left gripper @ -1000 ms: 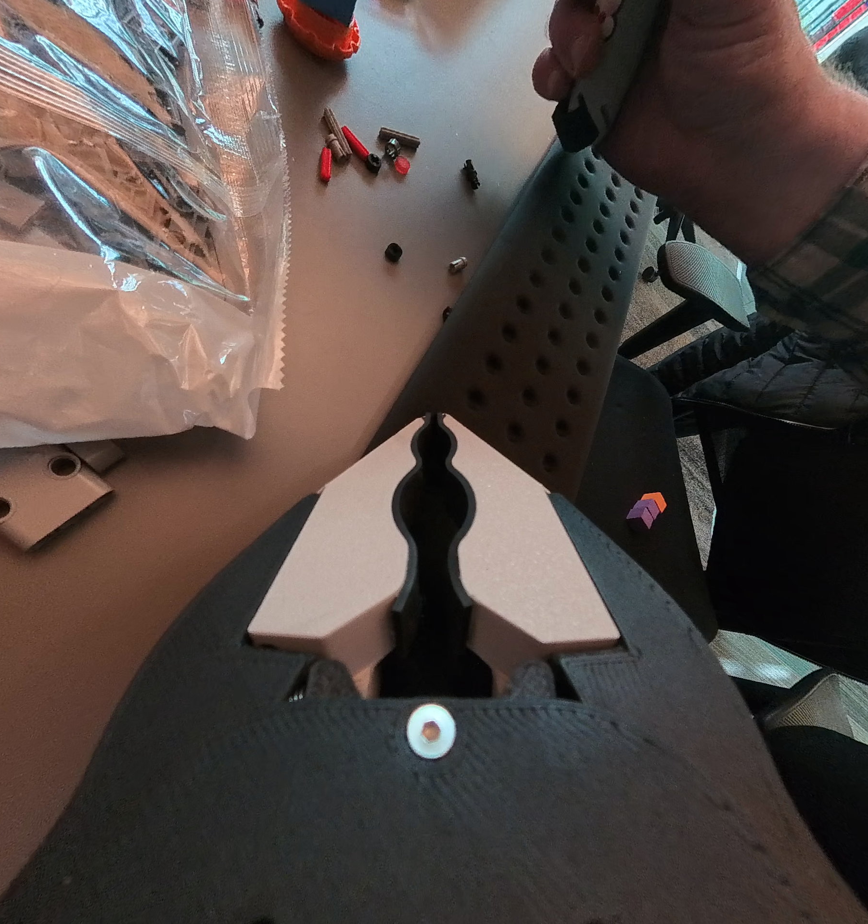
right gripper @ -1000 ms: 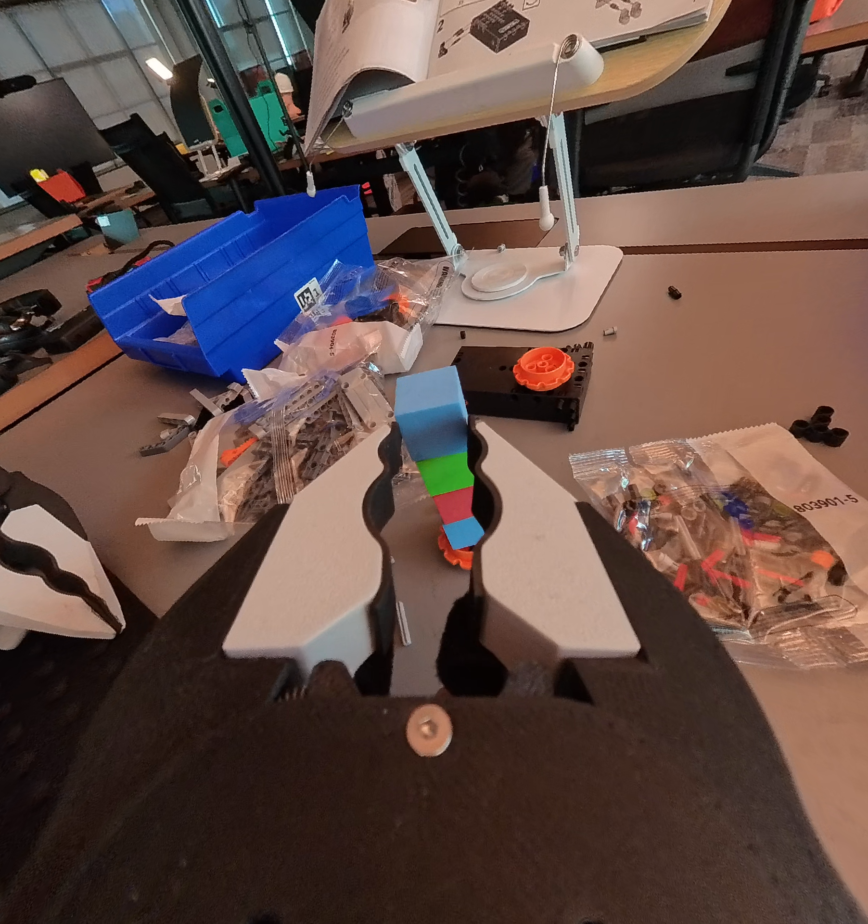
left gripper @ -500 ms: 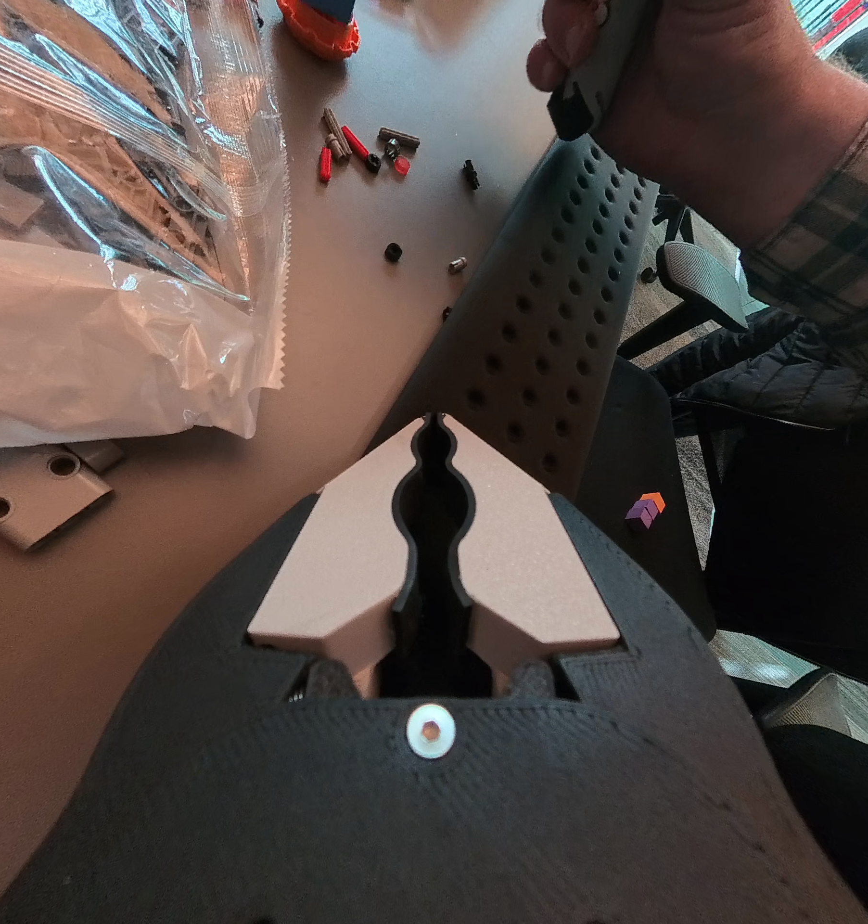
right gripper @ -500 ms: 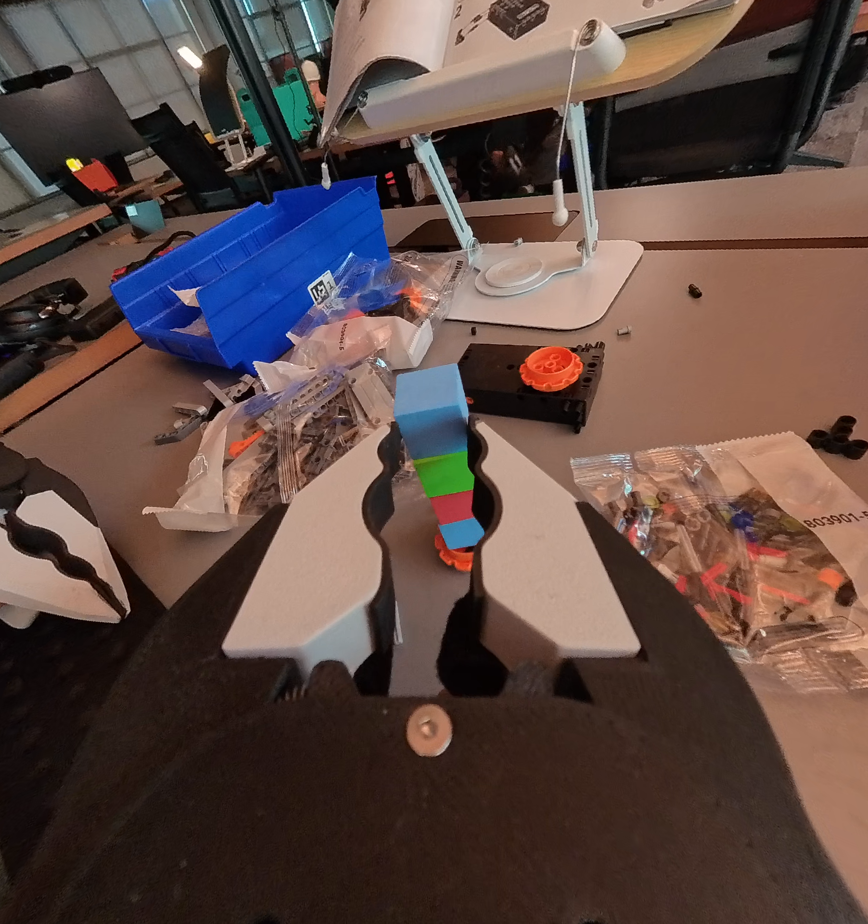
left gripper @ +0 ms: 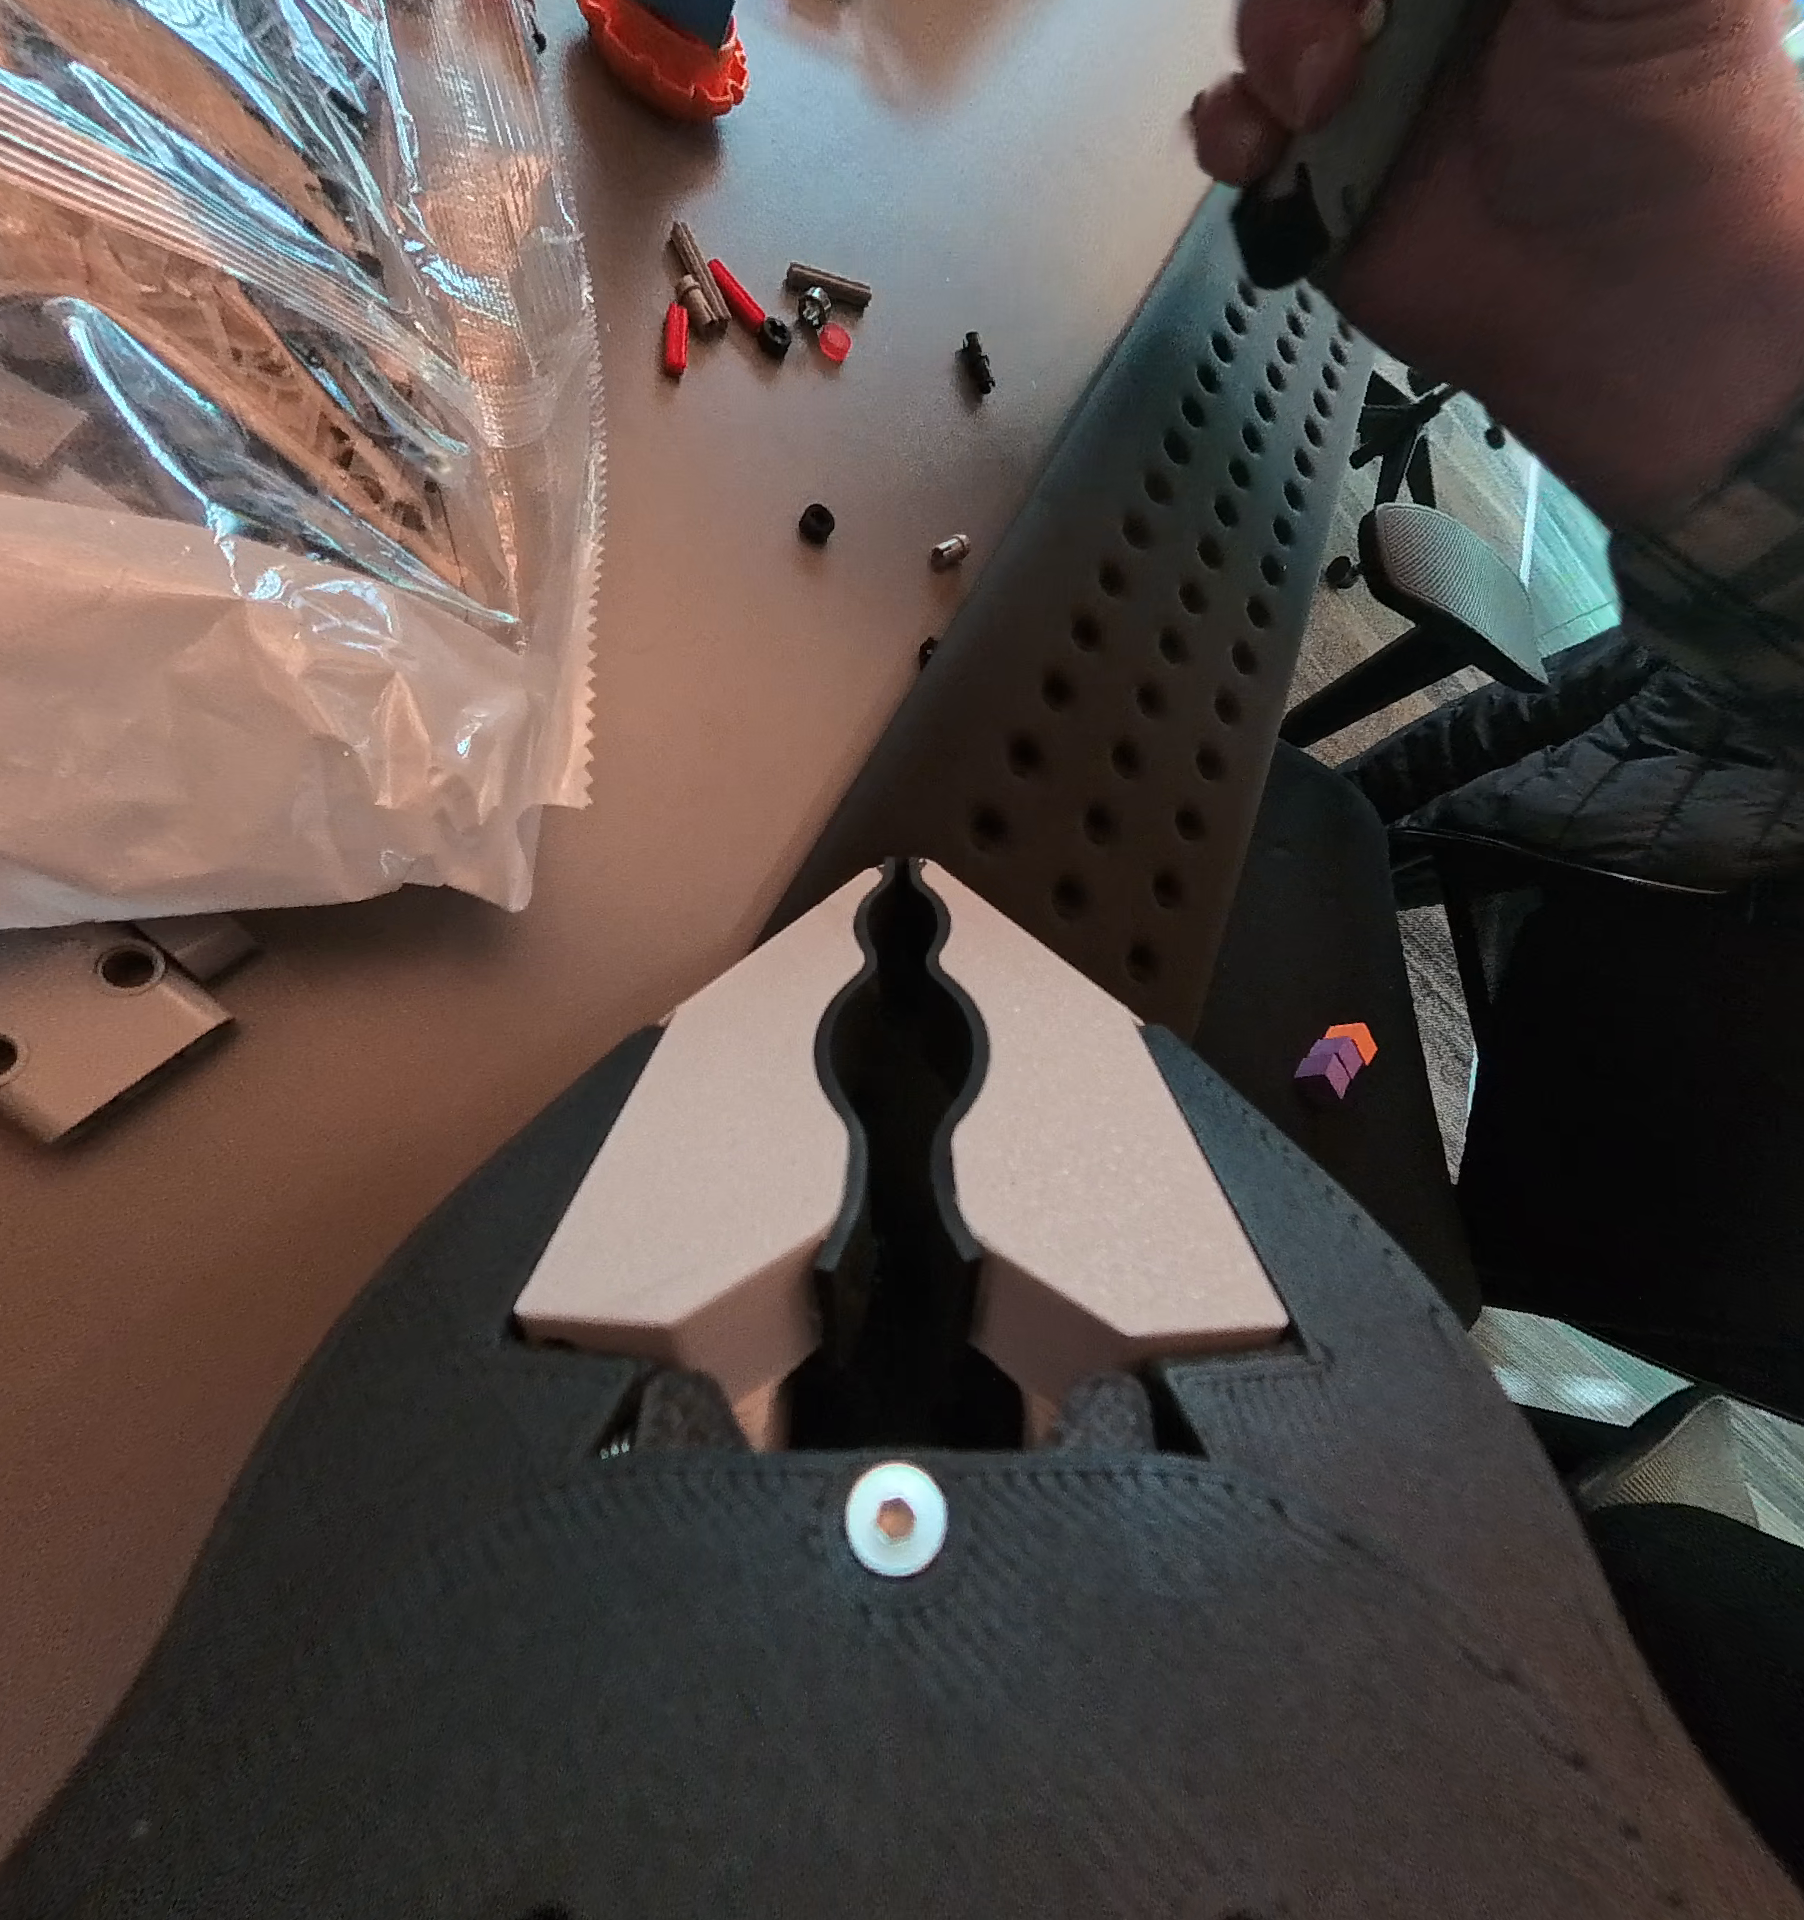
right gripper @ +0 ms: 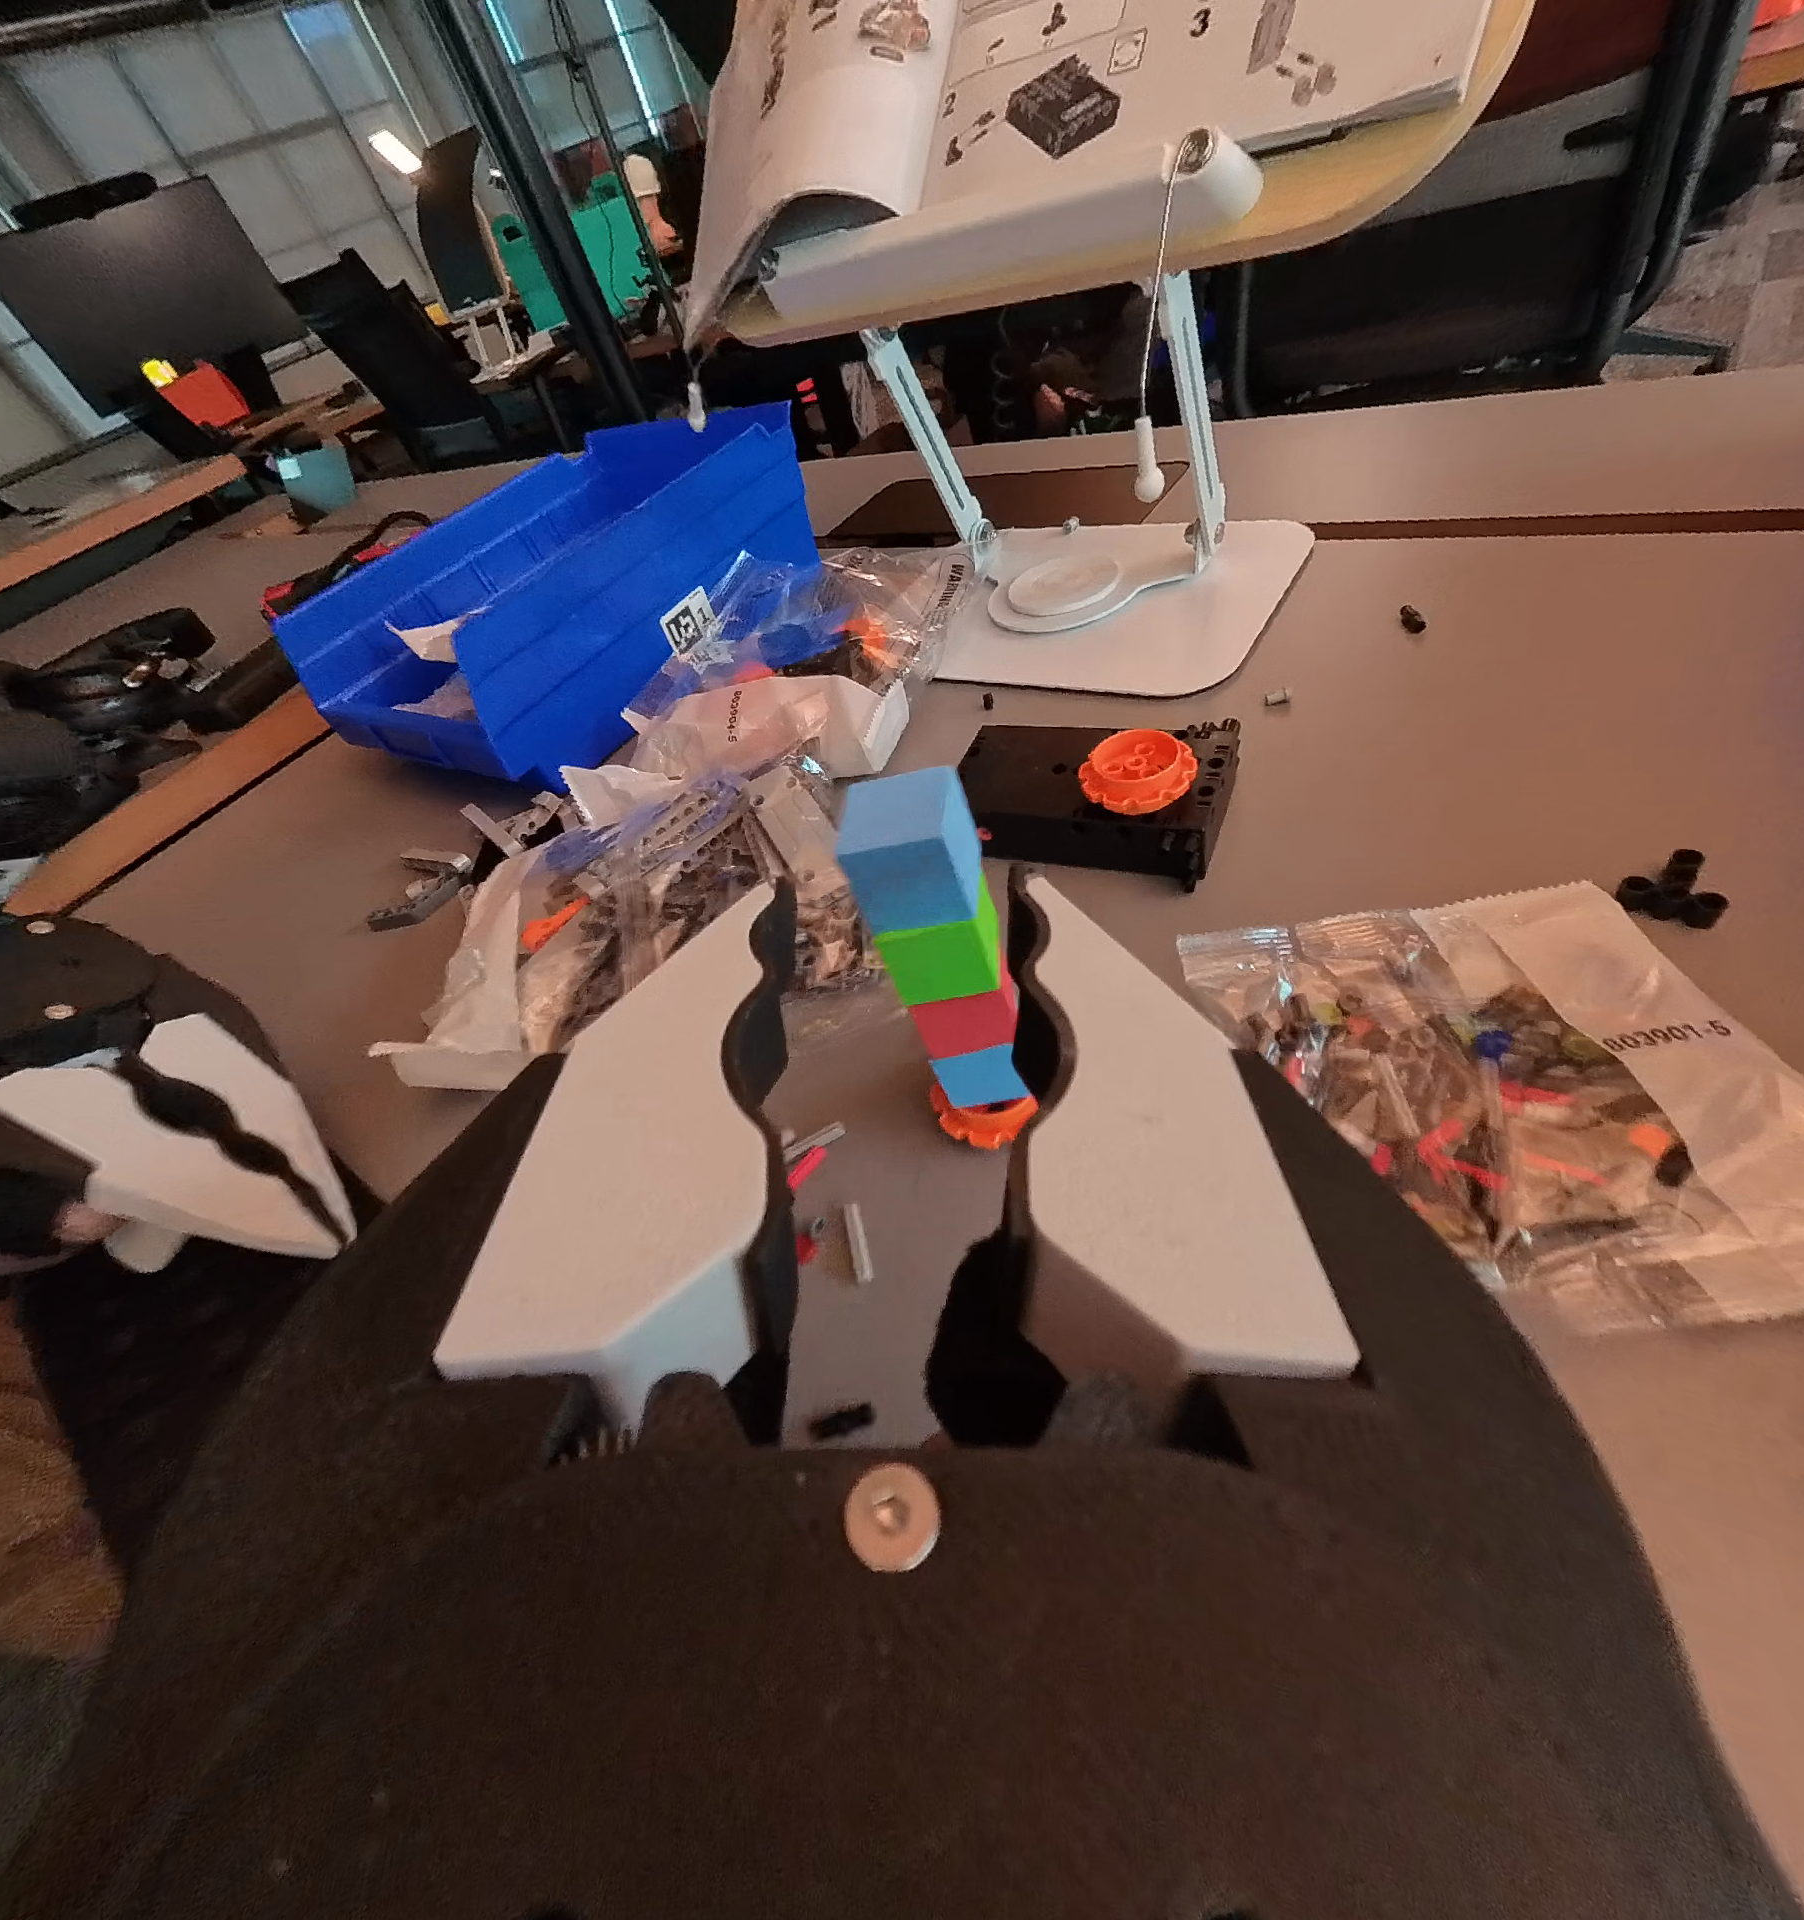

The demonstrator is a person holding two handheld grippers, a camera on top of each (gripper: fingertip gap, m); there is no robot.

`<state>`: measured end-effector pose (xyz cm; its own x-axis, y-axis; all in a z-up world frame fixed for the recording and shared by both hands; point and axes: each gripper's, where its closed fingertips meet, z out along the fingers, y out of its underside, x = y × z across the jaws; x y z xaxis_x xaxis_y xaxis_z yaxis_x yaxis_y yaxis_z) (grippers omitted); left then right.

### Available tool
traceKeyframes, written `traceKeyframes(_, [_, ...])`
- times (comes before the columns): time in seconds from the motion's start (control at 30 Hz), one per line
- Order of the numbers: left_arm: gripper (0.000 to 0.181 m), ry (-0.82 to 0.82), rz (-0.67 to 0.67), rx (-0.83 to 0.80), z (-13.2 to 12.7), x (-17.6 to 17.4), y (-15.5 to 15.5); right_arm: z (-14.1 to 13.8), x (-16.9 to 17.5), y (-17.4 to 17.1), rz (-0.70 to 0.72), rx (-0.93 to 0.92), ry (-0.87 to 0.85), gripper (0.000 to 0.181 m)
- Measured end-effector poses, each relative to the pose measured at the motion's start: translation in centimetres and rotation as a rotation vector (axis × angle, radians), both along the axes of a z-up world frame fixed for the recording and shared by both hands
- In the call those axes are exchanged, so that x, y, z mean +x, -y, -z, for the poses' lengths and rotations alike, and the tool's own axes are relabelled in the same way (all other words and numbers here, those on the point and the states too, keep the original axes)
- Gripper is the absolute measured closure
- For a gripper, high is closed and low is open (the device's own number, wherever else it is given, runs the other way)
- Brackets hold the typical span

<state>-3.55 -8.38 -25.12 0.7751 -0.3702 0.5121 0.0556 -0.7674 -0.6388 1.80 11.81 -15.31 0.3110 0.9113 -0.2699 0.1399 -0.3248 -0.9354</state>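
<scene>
Block tower (right gripper: 929, 935) is standing on the worktop (right gripper: 1500, 748) just beyond the right gripper (right gripper: 893, 904), whose fingers are gaping, gripping nothing. Left gripper (left gripper: 903, 868) is hovering with fingers pressed together, empty, near loose pins (left gripper: 742, 301). Farther off, a bag (right gripper: 1480, 1101) and blue bin (right gripper: 565, 603) are lying.

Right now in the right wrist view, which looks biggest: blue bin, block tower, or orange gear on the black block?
1. blue bin
2. block tower, though nearer the camera
3. orange gear
</scene>
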Motion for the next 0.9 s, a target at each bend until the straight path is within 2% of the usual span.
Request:
traceKeyframes(0.17, [0.181,0.005,0.001,-0.001,0.0,0.0,0.0,-1.7,5.2,3.4,0.068,0.020,0.024,0.142])
traceKeyframes(0.27, [0.181,0.008,0.001,-0.004,0.0,0.0,0.0,-1.4,11.1,6.4,0.159,-0.005,0.077,0.144])
traceKeyframes(0.33, [0.181,0.010,0.002,-0.009,0.0,0.0,0.0,0.5,16.2,8.9,0.236,-0.057,0.148,0.144])
traceKeyframes(0.47, [0.181,0.015,0.003,-0.014,0.0,0.0,0.0,7.7,28.0,15.5,0.439,-0.295,0.272,0.145])
traceKeyframes(0.57, [0.181,0.015,0.002,-0.017,0.0,0.0,0.0,16.3,36.4,23.3,0.530,-0.477,0.509,0.144])
traceKeyframes(0.63, [0.181,0.016,0.001,-0.022,0.1,0.0,0.0,21.3,40.5,28.9,0.569,-0.629,0.613,0.146])
traceKeyframes(0.7, [0.181,0.015,0.000,-0.025,0.1,0.0,0.0,25.1,43.8,33.5,0.632,-0.758,0.681,0.146])
traceKeyframes(0.77, [0.181,0.011,0.000,-0.028,0.1,0.0,0.0,27.9,46.3,36.6,0.730,-0.886,0.702,0.147])
traceKeyframes(0.83, [0.181,0.008,0.000,-0.030,0.2,0.0,0.0,30.0,47.0,38.4,0.809,-1.009,0.639,0.146])
traceKeyframes(0.9, [0.181,0.005,0.000,-0.033,0.2,0.0,0.0,31.4,47.0,39.4,0.824,-1.049,0.628,0.146])
